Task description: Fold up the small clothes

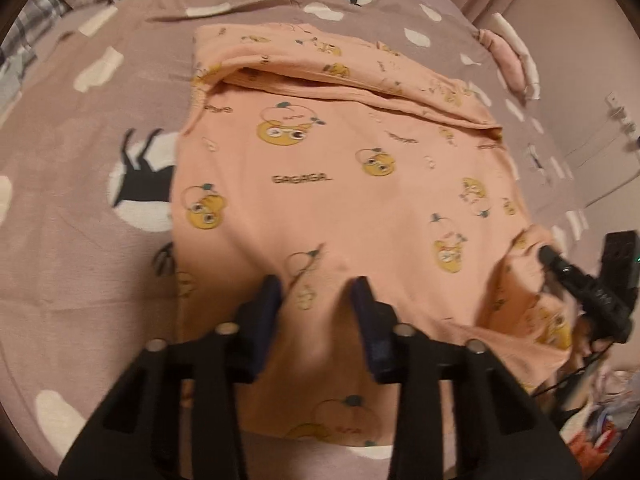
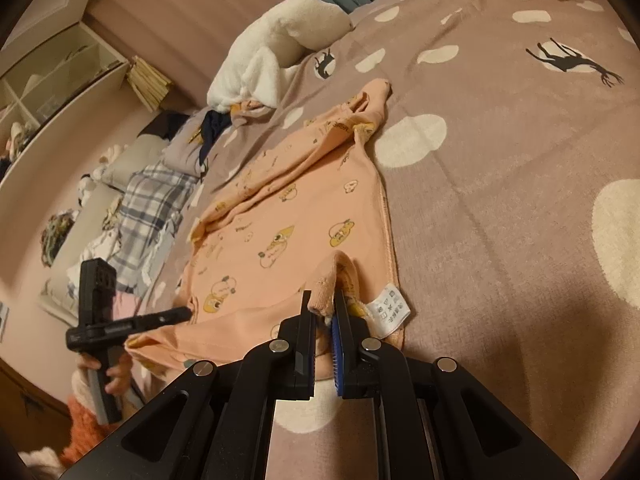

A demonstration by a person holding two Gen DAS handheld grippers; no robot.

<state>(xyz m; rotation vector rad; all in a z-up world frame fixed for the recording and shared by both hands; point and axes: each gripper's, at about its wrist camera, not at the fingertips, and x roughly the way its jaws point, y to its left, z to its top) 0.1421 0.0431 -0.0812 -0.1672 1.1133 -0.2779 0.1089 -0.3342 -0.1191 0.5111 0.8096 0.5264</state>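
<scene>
**Near hem pinched at the right, not yet at the left**

Concerns a peach top (image 1: 340, 184) printed with cartoon faces, spread nearly flat in the middle of a mauve bedspread (image 1: 80, 160), with one sleeve (image 1: 360, 80) already laid across its far end. Looks like the stage before the lengthwise fold, judging by that sleeve and by both tools waiting at the near edge.

At the right corner: clamped tight, by the right gripper (image 2: 324, 310), on a raised ridge of the peach top's hem, just beside the white care label (image 2: 390, 312). Shows cloth squeezed between the two pads and lifted a little off the bedspread.

At the other end of the near hem: pressed down onto the cloth with the left gripper (image 1: 318, 292), jaws standing part-way apart, fabric lying under and between the tips. Shows no fold clearly caught there; reads as not yet gripping. Blurs somewhat in that view, so leaves this a little uncertain.

Next, probably: closing the left gripper on a proper pinch through both layers of the hem, matched to the grip at the right. Then lifting both corners together, level and taut, and carrying them over toward the sleeve end. Calls for an even pull, or risks a skewed crease and a dragged lower layer.
</scene>
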